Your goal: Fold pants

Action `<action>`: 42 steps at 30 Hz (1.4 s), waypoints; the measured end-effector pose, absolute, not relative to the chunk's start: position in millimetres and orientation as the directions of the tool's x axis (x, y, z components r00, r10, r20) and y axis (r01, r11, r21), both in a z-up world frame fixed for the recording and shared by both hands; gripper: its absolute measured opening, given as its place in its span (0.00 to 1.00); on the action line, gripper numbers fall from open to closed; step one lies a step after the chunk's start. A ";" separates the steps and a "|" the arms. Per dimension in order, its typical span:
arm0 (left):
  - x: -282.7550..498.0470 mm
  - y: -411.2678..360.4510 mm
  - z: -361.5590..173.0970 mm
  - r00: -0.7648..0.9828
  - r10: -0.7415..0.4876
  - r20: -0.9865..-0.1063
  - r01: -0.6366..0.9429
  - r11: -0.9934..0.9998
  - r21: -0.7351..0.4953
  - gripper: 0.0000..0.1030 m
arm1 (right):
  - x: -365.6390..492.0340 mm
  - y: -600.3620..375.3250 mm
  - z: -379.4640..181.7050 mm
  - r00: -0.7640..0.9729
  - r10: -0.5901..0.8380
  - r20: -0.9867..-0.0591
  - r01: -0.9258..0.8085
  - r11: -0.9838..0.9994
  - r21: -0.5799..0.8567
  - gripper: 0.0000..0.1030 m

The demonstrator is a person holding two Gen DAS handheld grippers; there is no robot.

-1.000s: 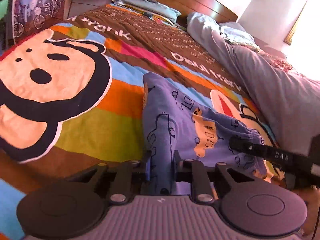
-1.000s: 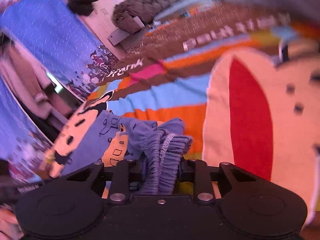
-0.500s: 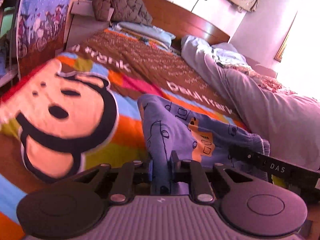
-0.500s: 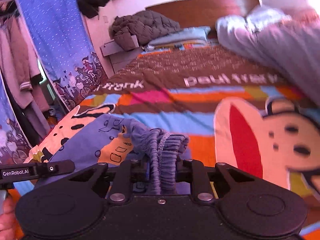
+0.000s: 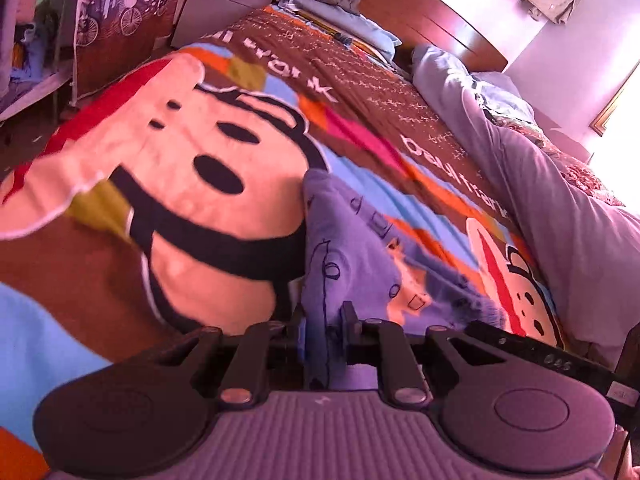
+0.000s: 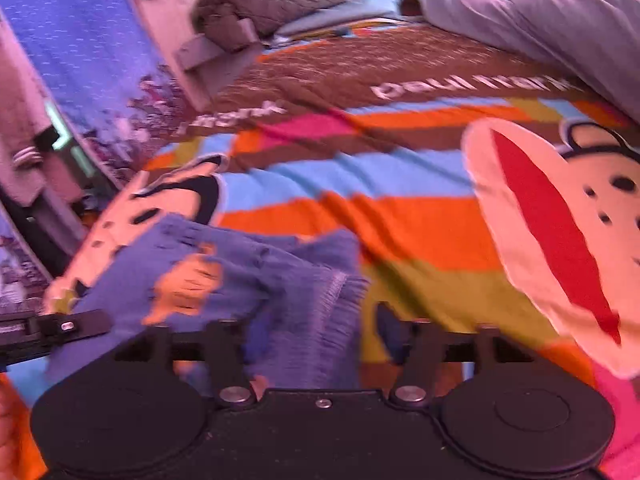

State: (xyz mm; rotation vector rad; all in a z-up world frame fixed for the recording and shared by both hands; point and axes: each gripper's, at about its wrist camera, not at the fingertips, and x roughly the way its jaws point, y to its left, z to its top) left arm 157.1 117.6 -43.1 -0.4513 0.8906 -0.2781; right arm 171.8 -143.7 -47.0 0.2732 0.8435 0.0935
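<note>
Right jaws have spread since half a second ago, freeing the waistband; left grip unchanged

Pants (image 5: 352,256), blue with an orange print, lie partly folded on the striped cartoon bedspread (image 5: 180,184), near the foot of the bed. Left gripper (image 5: 323,322) pinches a fold of the blue cloth between its fingers. Right gripper (image 6: 316,334) stands spread; the gathered waistband (image 6: 320,300) rests against its left finger (image 6: 256,336), and the right finger is clear of the cloth. Judged step: setting down one fold, with the right side let go and the left not yet. Next move likely calls for the left to release, then both to take a fresh edge for the following fold. Containers: none seen. Beyond lie a grey duvet (image 5: 560,208), pillows (image 5: 344,24) and a wooden headboard (image 5: 420,16)
</note>
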 end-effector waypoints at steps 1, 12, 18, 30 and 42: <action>156.5 117.3 -46.3 0.604 -0.411 -0.683 0.051 0.875 -0.481 0.17 | 170.4 -146.7 -50.9 0.661 0.204 -0.722 0.030 0.954 0.298 0.73; 152.0 116.0 -45.6 0.623 -0.400 -0.672 0.057 0.880 -0.471 0.18 | 173.5 -137.1 -64.1 0.615 0.268 -0.742 -0.002 0.941 0.339 0.31; 138.3 116.5 -22.8 0.730 -0.343 -0.592 0.095 0.908 -0.409 0.16 | 162.1 -98.6 -35.6 0.688 0.152 -0.709 -0.123 0.988 0.093 0.22; 160.6 179.2 10.6 0.871 -0.158 -0.466 -0.067 0.900 -0.430 0.16 | 184.6 -16.3 16.0 0.828 0.221 -0.515 -0.325 0.938 -0.119 0.22; 182.0 194.3 -31.0 0.741 -0.079 -0.666 -0.249 0.889 -0.383 0.46 | 246.5 -10.0 -54.2 0.660 0.239 -0.713 -0.301 0.953 0.041 0.73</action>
